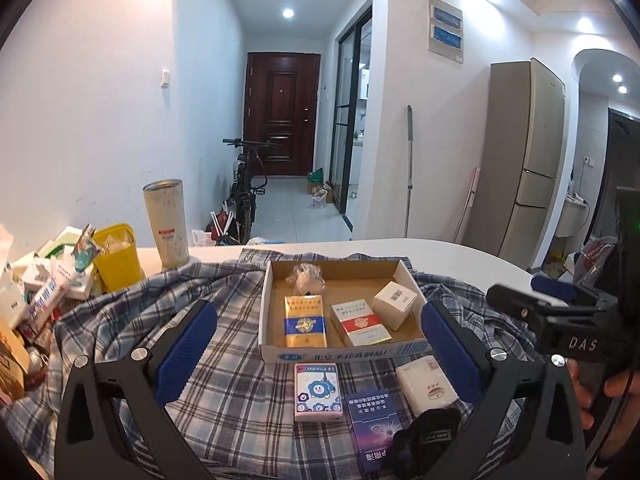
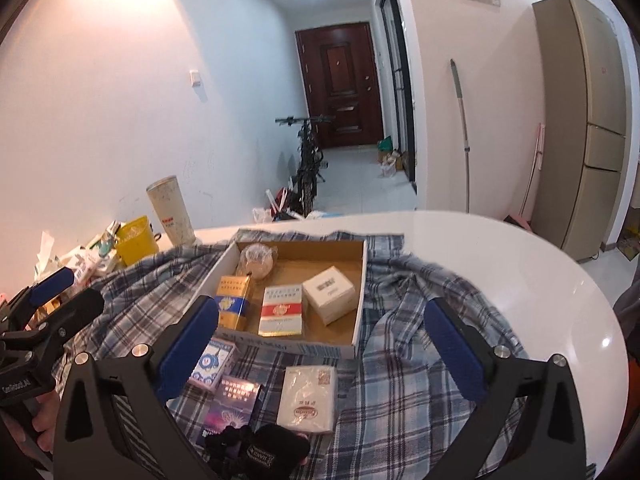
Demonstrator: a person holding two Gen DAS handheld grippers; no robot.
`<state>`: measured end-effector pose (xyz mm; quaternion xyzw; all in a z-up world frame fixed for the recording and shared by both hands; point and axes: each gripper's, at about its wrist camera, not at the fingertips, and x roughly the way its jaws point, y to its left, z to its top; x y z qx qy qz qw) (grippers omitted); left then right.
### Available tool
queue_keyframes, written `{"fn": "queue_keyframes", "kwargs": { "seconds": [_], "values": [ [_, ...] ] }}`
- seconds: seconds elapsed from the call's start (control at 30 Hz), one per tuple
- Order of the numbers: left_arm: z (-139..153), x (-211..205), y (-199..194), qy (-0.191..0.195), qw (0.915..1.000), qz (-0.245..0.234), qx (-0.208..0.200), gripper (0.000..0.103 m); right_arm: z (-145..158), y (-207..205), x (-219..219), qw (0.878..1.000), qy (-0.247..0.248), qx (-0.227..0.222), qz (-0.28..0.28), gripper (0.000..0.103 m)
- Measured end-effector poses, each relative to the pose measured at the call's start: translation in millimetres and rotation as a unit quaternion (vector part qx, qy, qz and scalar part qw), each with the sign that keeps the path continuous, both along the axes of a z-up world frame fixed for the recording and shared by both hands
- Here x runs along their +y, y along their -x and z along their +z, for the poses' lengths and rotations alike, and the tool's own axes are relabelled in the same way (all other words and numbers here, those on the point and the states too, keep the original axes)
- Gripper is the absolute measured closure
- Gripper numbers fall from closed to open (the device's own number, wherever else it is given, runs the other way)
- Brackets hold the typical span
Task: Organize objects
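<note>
My left gripper [image 1: 320, 344] is a black, angular frame whose two arms carry blue, finely dimpled pads [image 1: 188, 344]; a round silver screw head [image 1: 139, 353] sits at about ten o'clock from each arm's pivot and another farther out. My right gripper [image 2: 320, 344] is built the same, black with blue pads [image 2: 454, 344] and silver screws [image 2: 557, 358]. In the left view its black body bears white letters "DAS" [image 1: 582, 344] at three o'clock. In the right view the left unit's side shows small white lettering [image 2: 16, 386] at nine o'clock.
</note>
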<state>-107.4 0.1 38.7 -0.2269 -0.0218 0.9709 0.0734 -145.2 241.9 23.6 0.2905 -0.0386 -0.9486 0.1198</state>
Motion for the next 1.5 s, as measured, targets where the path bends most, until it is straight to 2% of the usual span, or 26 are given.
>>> {"fn": "queue_keyframes", "kwargs": {
  "seconds": [0.2,0.27,0.37,0.47,0.63,0.87,1.13,1.2,1.23,1.33,1.5],
  "values": [
    [-26,-3,17,-0.002,0.9986,-0.004,-0.054,0.000,-31,14,-15,0.998,-0.027,-0.059,0.024,0.004],
    [-29,-6,19,-0.003,0.9985,0.000,-0.054,0.000,-41,20,-19,0.996,-0.026,-0.083,0.033,0.012],
    [-35,-10,19,-0.002,0.9986,0.010,-0.051,0.000,-56,27,-25,0.993,-0.026,-0.113,0.037,0.017],
    [-47,-15,20,-0.003,0.9984,0.018,-0.054,0.000,-70,31,-33,0.990,-0.050,-0.124,0.036,0.018],
    [-70,-11,28,0.025,0.9966,0.024,-0.075,0.000,-94,34,-40,0.986,-0.078,-0.143,0.035,0.018],
    [-72,-12,28,0.027,0.9969,0.024,-0.070,0.000,-119,45,-46,0.980,-0.098,-0.170,0.036,0.026],
    [-77,-10,31,0.026,0.9959,0.021,-0.083,0.000,-131,47,-47,0.978,-0.113,-0.175,0.034,0.033],
    [-77,-10,31,0.026,0.9959,0.023,-0.083,0.000,-133,47,-47,0.977,-0.113,-0.179,0.039,0.043],
    [-77,-11,31,0.026,0.9959,0.025,-0.083,0.000,-133,48,-47,0.977,-0.112,-0.180,0.039,0.051],
    [-77,-12,30,0.026,0.9960,0.029,-0.081,0.000,-129,45,-45,0.980,-0.103,-0.169,0.037,0.060],
    [-76,-14,31,0.026,0.9958,0.037,-0.080,0.000,-111,37,-36,0.989,-0.084,-0.120,0.025,0.061]
  ]
}}
